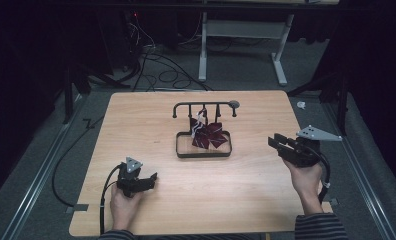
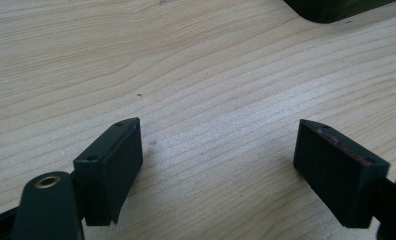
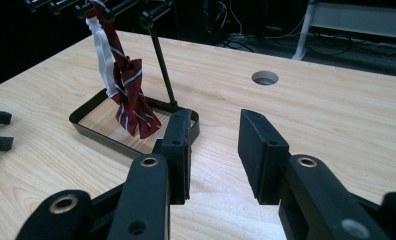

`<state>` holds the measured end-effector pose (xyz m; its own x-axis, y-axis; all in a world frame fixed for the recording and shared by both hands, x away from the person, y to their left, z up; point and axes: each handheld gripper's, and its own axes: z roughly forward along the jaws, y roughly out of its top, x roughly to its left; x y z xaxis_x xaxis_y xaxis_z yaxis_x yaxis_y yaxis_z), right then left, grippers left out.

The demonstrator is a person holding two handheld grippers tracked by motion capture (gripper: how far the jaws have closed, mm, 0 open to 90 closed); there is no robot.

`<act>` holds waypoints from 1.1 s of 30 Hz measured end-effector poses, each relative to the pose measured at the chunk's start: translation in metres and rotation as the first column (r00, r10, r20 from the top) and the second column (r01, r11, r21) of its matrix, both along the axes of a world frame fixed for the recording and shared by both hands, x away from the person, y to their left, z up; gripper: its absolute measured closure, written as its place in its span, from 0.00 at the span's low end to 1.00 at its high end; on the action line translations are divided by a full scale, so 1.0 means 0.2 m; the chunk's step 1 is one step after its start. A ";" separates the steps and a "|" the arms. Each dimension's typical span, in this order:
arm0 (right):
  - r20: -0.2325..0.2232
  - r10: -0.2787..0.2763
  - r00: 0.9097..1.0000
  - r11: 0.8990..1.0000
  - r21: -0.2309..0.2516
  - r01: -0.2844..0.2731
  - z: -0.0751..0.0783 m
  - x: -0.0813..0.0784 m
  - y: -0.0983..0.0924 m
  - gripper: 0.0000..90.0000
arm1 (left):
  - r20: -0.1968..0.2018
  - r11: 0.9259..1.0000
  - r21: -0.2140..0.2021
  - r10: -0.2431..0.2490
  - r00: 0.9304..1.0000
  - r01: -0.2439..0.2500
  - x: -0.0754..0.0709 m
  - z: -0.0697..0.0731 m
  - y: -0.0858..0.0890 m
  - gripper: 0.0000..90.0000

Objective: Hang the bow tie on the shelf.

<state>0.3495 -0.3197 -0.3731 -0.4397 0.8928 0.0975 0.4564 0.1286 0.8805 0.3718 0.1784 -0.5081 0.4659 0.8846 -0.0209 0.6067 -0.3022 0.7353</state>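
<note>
One bow tie (image 1: pixel 208 134) beyond right hand-held gripper (image 1: pixel 277 142)

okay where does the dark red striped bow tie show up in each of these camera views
High view: the bow tie hangs from the black rack at table centre, over the rack's tray.
Left gripper view: not in this picture; a dark tray corner sits at the top right edge.
Right gripper view: the bow tie hangs at upper left, on a white strap.
Shared landmark: the rack's black tray.
</note>
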 end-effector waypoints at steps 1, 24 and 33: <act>-0.002 0.000 1.000 1.000 0.003 0.000 -0.01 0.00 0.00 0.76 | 0.000 1.000 0.000 0.000 1.000 0.000 0.00 0.00 0.00 0.23; -0.060 -0.018 0.998 0.999 0.045 0.021 -0.18 -0.04 -0.03 0.76 | 0.000 1.000 0.000 0.000 1.000 0.000 0.00 0.00 0.00 0.23; -0.074 -0.022 0.997 0.998 0.049 0.025 -0.23 -0.05 -0.03 0.76 | 0.000 1.000 0.000 0.000 1.000 0.000 0.00 0.00 0.00 0.23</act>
<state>0.3399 -0.3252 -0.4183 -0.4086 0.8961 0.1734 0.5221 0.0737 0.8497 0.3718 0.1785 -0.5081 0.4660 0.8845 -0.0208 0.6068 -0.3024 0.7351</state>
